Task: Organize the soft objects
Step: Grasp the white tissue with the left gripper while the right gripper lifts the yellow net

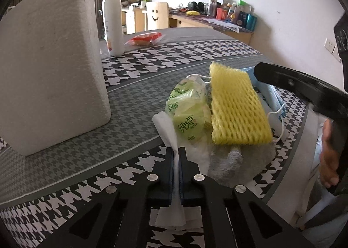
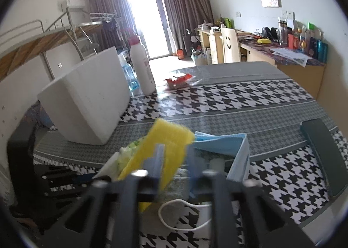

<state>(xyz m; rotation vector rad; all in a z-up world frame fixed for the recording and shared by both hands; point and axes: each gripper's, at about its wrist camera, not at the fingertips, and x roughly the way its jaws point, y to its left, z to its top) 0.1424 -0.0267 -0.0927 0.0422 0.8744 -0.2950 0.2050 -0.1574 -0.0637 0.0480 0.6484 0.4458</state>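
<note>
My left gripper (image 1: 176, 152) is shut on a white tissue sheet (image 1: 168, 130) at the near edge of a pile of soft things on the table. The pile holds a green plastic bag (image 1: 188, 108), a yellow foam net sleeve (image 1: 236, 104) and a blue face mask (image 1: 269, 95) with a white ear loop. My right gripper (image 2: 174, 150) is open, its fingers either side of the yellow sleeve (image 2: 167, 139), with the blue mask (image 2: 226, 145) just to its right. The mask's ear loop (image 2: 184, 215) lies under it.
A big white foam block (image 1: 50, 69) stands at the left. A white pump bottle with a red cap (image 1: 112, 17) and a red snack packet (image 1: 144, 37) sit at the back. A dark flat object (image 2: 324, 156) lies at the right. The tablecloth (image 1: 165, 60) is houndstooth.
</note>
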